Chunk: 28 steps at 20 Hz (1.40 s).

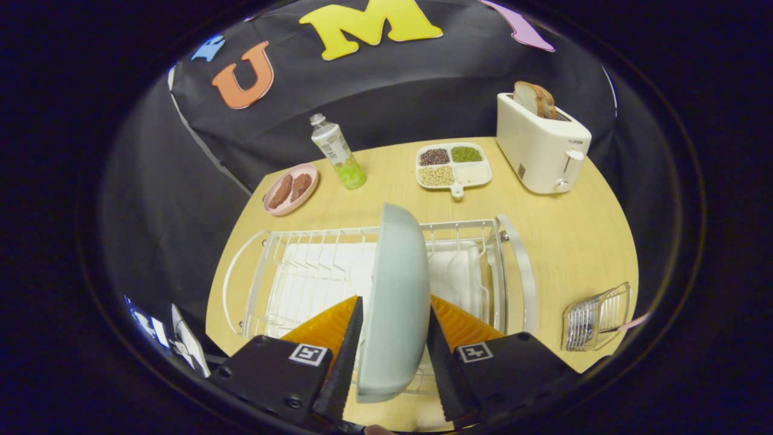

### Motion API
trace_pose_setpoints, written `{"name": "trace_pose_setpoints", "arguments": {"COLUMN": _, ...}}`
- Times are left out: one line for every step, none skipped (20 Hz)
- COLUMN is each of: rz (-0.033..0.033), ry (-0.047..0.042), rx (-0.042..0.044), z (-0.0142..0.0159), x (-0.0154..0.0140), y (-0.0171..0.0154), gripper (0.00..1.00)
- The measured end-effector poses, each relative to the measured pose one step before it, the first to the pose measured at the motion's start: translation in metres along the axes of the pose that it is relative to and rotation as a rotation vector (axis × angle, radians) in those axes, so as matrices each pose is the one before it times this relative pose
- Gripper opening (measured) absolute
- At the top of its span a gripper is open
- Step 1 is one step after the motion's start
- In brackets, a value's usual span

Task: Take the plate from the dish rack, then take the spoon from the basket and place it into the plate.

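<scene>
A pale blue-grey plate (395, 290) stands on edge between my two fingers, over the white wire dish rack (302, 272). My gripper (392, 338) is shut on the plate, one finger pressing on each face near its lower half. Whether the plate still rests in the rack's slots is hidden by the fingers. To the right of the rack, near the table's front edge, sits a small wire basket (595, 320) with a thin pinkish spoon handle (631, 325) sticking out of it to the right.
Beyond the rack on the wooden table (574, 241) stand a white toaster (540, 145) with bread, a divided tray of beans (453, 166), a tilted bottle (338, 152) and a pink plate with sausages (291, 188). Bare table lies between the rack and the basket.
</scene>
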<state>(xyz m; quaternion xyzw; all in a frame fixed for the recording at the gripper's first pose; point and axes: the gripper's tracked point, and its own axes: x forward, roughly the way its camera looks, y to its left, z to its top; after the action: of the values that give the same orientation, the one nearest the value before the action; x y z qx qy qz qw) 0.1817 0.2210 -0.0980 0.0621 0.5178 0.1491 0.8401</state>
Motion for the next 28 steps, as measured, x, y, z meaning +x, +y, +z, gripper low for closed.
{"name": "trace_pose_setpoints", "arguments": {"rz": -0.01960, "ry": 0.01068, "rx": 0.00351, "z": -0.00073, "x": 0.00169, "y": -0.00181, "gripper": 0.62}}
{"name": "trace_pose_setpoints", "arguments": {"rz": -0.02533, "ry": 0.00570, "rx": 0.00793, "z": -0.00066, "x": 0.00008, "y": -0.00312, "gripper": 0.53}}
{"name": "trace_pose_setpoints", "arguments": {"rz": -0.01788, "ry": 0.00496, "rx": 0.00506, "z": 0.00160, "x": 0.00018, "y": -0.00157, "gripper": 0.49}}
{"name": "trace_pose_setpoints", "arguments": {"rz": -0.02300, "ry": 0.00396, "rx": -0.00087, "z": -0.00187, "x": -0.00106, "y": -0.00250, "gripper": 0.46}}
{"name": "trace_pose_setpoints", "arguments": {"rz": -0.02223, "ry": 0.00248, "rx": -0.00186, "z": 0.00073, "x": -0.00084, "y": -0.00278, "gripper": 0.44}}
{"name": "trace_pose_setpoints", "arguments": {"rz": -0.02010, "ry": -0.00024, "rx": 0.00638, "z": 0.00170, "x": -0.00067, "y": -0.00199, "gripper": 0.42}}
{"name": "trace_pose_setpoints", "arguments": {"rz": -0.01310, "ry": -0.00168, "rx": 0.00615, "z": 0.00144, "x": -0.00242, "y": -0.00127, "gripper": 0.41}}
{"name": "trace_pose_setpoints", "arguments": {"rz": -0.01831, "ry": -0.00285, "rx": -0.00139, "z": 0.00224, "x": -0.00276, "y": -0.00209, "gripper": 0.40}}
{"name": "trace_pose_setpoints", "arguments": {"rz": -0.01350, "ry": -0.00920, "rx": -0.00167, "z": 0.00301, "x": -0.00298, "y": -0.00127, "gripper": 0.39}}
{"name": "trace_pose_setpoints", "arguments": {"rz": -0.01504, "ry": -0.00857, "rx": -0.00431, "z": 0.00270, "x": -0.00201, "y": -0.00093, "gripper": 0.39}}
{"name": "trace_pose_setpoints", "arguments": {"rz": -0.01209, "ry": -0.00888, "rx": -0.00665, "z": 0.00232, "x": -0.00358, "y": -0.00007, "gripper": 0.38}}
{"name": "trace_pose_setpoints", "arguments": {"rz": -0.01658, "ry": -0.01300, "rx": -0.00569, "z": 0.00302, "x": -0.00223, "y": -0.00062, "gripper": 0.38}}
{"name": "trace_pose_setpoints", "arguments": {"rz": -0.02647, "ry": -0.01496, "rx": -0.00841, "z": 0.00388, "x": -0.00170, "y": -0.00270, "gripper": 0.37}}
{"name": "trace_pose_setpoints", "arguments": {"rz": -0.02627, "ry": -0.01549, "rx": -0.01066, "z": 0.00370, "x": -0.00113, "y": -0.00210, "gripper": 0.36}}
{"name": "trace_pose_setpoints", "arguments": {"rz": -0.02712, "ry": -0.01764, "rx": -0.01127, "z": 0.00438, "x": -0.00245, "y": -0.00227, "gripper": 0.36}}
{"name": "trace_pose_setpoints", "arguments": {"rz": -0.03588, "ry": -0.02475, "rx": -0.01131, "z": 0.00630, "x": -0.00272, "y": -0.00525, "gripper": 0.35}}
{"name": "trace_pose_setpoints", "arguments": {"rz": -0.02095, "ry": -0.02320, "rx": -0.01287, "z": 0.00511, "x": -0.00547, "y": -0.00208, "gripper": 0.35}}
{"name": "trace_pose_setpoints", "arguments": {"rz": -0.02139, "ry": -0.02969, "rx": -0.01007, "z": 0.00480, "x": -0.00590, "y": -0.00452, "gripper": 0.34}}
{"name": "trace_pose_setpoints", "arguments": {"rz": -0.01611, "ry": -0.03739, "rx": -0.00778, "z": 0.00595, "x": -0.00761, "y": -0.00534, "gripper": 0.34}}
{"name": "trace_pose_setpoints", "arguments": {"rz": 0.00027, "ry": -0.02914, "rx": -0.00242, "z": 0.00264, "x": -0.00839, "y": -0.00436, "gripper": 0.34}}
{"name": "trace_pose_setpoints", "arguments": {"rz": 0.00908, "ry": -0.02143, "rx": 0.00656, "z": 0.00019, "x": -0.00861, "y": -0.00311, "gripper": 0.34}}
{"name": "trace_pose_setpoints", "arguments": {"rz": 0.01993, "ry": -0.02140, "rx": 0.01225, "z": -0.00147, "x": -0.01063, "y": -0.00404, "gripper": 0.34}}
{"name": "trace_pose_setpoints", "arguments": {"rz": 0.02608, "ry": -0.01777, "rx": 0.01575, "z": -0.00357, "x": -0.01193, "y": -0.00405, "gripper": 0.34}}
{"name": "trace_pose_setpoints", "arguments": {"rz": 0.02617, "ry": -0.01169, "rx": 0.02170, "z": -0.00502, "x": -0.01121, "y": -0.00438, "gripper": 0.34}}
{"name": "trace_pose_setpoints", "arguments": {"rz": 0.03416, "ry": -0.00987, "rx": 0.02587, "z": -0.00733, "x": -0.01255, "y": -0.00345, "gripper": 0.34}}
{"name": "trace_pose_setpoints", "arguments": {"rz": 0.04668, "ry": -0.00999, "rx": 0.03326, "z": -0.01146, "x": -0.01508, "y": -0.00311, "gripper": 0.34}}
{"name": "trace_pose_setpoints", "arguments": {"rz": 0.04174, "ry": -0.01114, "rx": 0.03100, "z": -0.01177, "x": -0.01228, "y": -0.00306, "gripper": 0.34}}
{"name": "trace_pose_setpoints", "arguments": {"rz": 0.03782, "ry": -0.01353, "rx": 0.02288, "z": -0.01337, "x": -0.01145, "y": -0.00405, "gripper": 0.34}}
